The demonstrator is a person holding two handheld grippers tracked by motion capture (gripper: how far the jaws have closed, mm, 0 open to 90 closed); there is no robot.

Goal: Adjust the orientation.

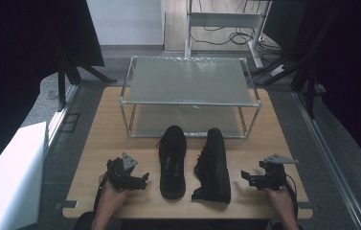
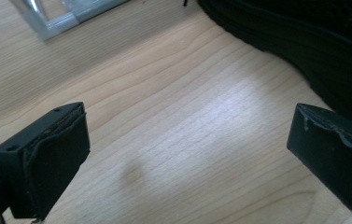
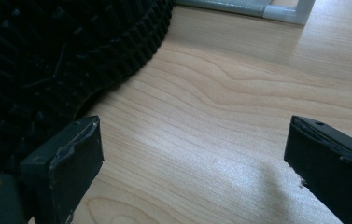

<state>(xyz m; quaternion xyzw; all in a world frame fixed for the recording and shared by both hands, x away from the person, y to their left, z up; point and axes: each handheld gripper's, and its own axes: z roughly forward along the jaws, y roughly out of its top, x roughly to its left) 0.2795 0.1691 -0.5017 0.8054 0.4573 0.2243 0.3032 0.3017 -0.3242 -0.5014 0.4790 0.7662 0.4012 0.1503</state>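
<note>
On the near half of the counter (image 1: 101,129) two black shoes are lying between my claws: the left shoe (image 1: 172,160) upright, the right shoe (image 1: 213,165) tipped on its side. I am holding my left claw (image 1: 137,179) and right claw (image 1: 249,178) wide apart, gripping nothing. Closing on the ribbed sole (image 3: 47,56) risks slipping; shoving risks knocking the rack (image 1: 187,96) beyond.

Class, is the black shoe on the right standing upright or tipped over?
Tipped: the right black shoe lies on its side, its ridged sole facing the right tool.
</note>
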